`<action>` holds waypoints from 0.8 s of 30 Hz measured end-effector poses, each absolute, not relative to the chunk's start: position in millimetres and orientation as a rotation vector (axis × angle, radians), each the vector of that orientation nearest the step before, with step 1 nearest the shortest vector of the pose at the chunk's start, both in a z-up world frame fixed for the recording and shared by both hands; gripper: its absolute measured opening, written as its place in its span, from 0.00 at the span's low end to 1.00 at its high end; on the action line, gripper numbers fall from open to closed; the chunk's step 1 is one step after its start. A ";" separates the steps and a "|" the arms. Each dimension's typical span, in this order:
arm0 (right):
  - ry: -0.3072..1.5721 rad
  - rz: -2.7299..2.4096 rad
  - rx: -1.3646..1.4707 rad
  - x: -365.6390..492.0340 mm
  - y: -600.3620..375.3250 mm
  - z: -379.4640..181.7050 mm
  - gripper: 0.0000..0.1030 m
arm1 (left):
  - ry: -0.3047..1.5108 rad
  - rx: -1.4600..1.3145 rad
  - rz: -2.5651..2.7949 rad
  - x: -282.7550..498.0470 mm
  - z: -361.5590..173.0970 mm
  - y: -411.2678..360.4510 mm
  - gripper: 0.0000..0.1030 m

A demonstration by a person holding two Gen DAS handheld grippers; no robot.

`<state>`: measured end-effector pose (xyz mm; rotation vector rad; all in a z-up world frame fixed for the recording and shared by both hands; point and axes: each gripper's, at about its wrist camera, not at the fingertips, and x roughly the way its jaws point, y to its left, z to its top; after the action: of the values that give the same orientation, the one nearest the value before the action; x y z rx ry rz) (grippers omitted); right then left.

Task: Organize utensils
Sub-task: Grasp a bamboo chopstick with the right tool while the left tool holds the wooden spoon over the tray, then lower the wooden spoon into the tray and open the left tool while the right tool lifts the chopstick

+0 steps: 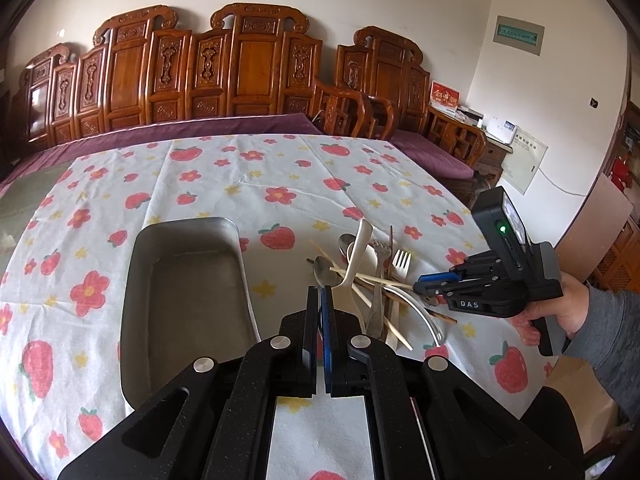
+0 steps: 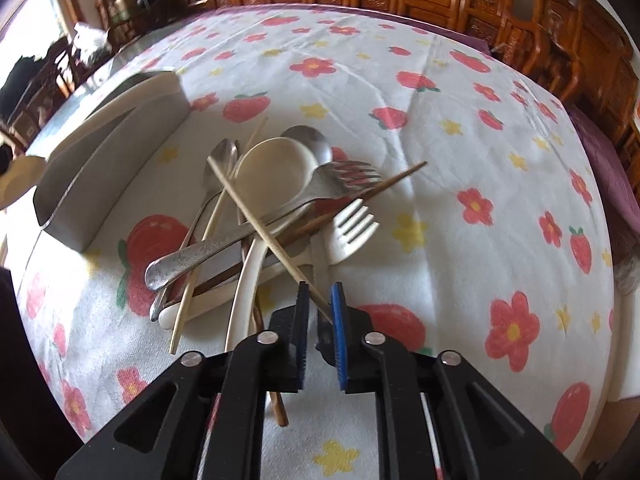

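Observation:
A pile of utensils (image 2: pixel 272 208) lies on the flowered tablecloth: metal spoons, a metal fork (image 2: pixel 240 236), a white ladle (image 2: pixel 276 172), a white plastic fork (image 2: pixel 352 228), and pale and brown chopsticks. My right gripper (image 2: pixel 320 300) is slightly open around the near end of a pale chopstick (image 2: pixel 260 224), jaws not closed on it. The pile also shows in the left wrist view (image 1: pixel 372 280), with the right gripper (image 1: pixel 424 284) at its right side. My left gripper (image 1: pixel 320 300) is shut and empty, just near of the pile. An empty metal tray (image 1: pixel 140 280) lies left of the pile.
The tray also shows in the right wrist view (image 2: pixel 80 152), at the left. Carved wooden benches (image 1: pixel 208 68) with purple cushions stand behind the table. The person's hand (image 1: pixel 560 312) holds the right gripper at the table's right edge.

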<state>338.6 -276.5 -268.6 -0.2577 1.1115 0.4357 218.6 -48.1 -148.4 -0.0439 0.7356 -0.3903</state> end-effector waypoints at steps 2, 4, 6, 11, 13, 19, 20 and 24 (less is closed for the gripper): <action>1.116 0.439 -0.277 339.2 -272.3 -269.9 0.18 | 0.737 -0.045 -0.389 219.0 -148.5 -47.6 0.01; 1.113 0.452 -0.263 338.5 -271.3 -269.4 0.15 | 0.735 -0.047 -0.388 218.5 -148.2 -46.6 0.01; 1.118 0.467 -0.285 335.2 -266.8 -271.5 0.14 | 0.734 -0.049 -0.387 218.5 -147.5 -45.9 0.01; 1.128 0.494 -0.292 327.9 -261.8 -270.7 0.06 | 0.731 -0.048 -0.380 217.6 -145.7 -43.1 0.01; 1.126 0.495 -0.280 323.5 -263.2 -267.0 0.06 | 0.726 -0.051 -0.373 216.0 -143.0 -40.5 0.01; 1.094 0.497 -0.231 305.0 -270.5 -250.7 0.06 | 0.698 -0.041 -0.338 208.8 -129.1 -28.7 0.01; 1.080 0.497 -0.216 300.6 -271.8 -245.2 0.06 | 0.693 -0.040 -0.328 208.0 -126.5 -25.4 0.01; 1.037 0.497 -0.176 290.3 -271.5 -226.7 0.06 | 0.682 -0.039 -0.266 207.9 -119.6 -5.0 0.01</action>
<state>290.3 -271.5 -226.7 -0.1762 1.0367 0.4974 207.9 -5.0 -119.6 -0.0392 0.6820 -0.2663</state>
